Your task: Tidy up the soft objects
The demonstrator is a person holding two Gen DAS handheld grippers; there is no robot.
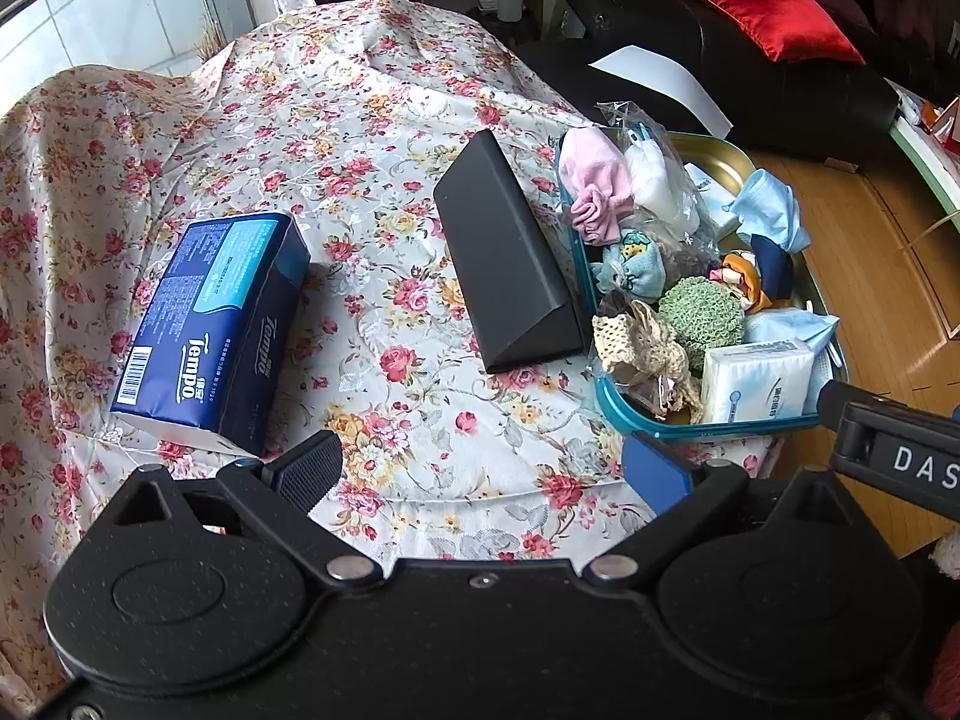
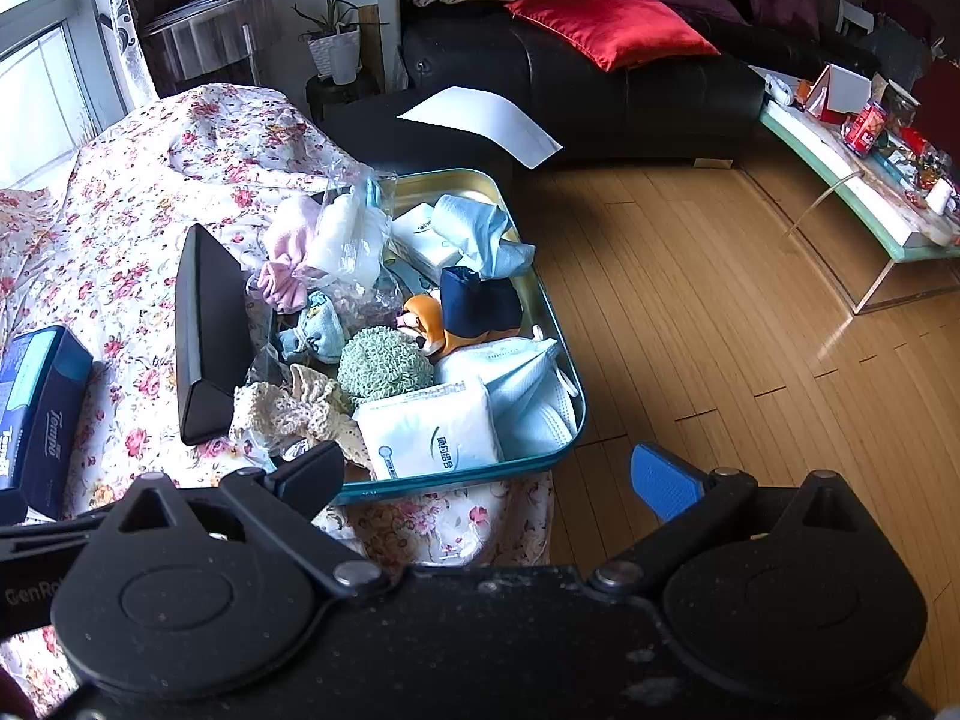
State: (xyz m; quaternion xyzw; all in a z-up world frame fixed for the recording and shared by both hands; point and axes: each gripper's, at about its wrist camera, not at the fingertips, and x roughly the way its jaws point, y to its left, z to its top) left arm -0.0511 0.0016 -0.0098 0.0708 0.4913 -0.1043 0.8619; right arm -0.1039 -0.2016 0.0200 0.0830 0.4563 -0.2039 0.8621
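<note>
A teal-rimmed metal tray (image 1: 729, 151) (image 2: 474, 181) at the right edge of the floral-covered table holds several soft things: a pink sock (image 1: 591, 183) (image 2: 288, 258), a green knitted ball (image 1: 702, 312) (image 2: 384, 363), a cream crochet piece (image 1: 645, 342) (image 2: 288, 411), a white tissue pack (image 1: 756, 381) (image 2: 432, 429), light blue cloths (image 1: 771, 210) (image 2: 486, 234) and an orange plush toy (image 2: 429, 324). A blue Tempo tissue pack (image 1: 222, 324) (image 2: 42, 414) lies on the cloth to the left. My left gripper (image 1: 480, 474) hangs open above the cloth, empty. My right gripper (image 2: 486, 480) is open at the tray's near edge, empty.
A black triangular case (image 1: 510, 258) (image 2: 207, 324) lies against the tray's left side. A black sofa with a red cushion (image 2: 612, 21) stands behind, with a white sheet (image 2: 486, 120) on it. Wooden floor (image 2: 690, 324) lies to the right, and a cluttered glass-legged table (image 2: 864, 180) beyond.
</note>
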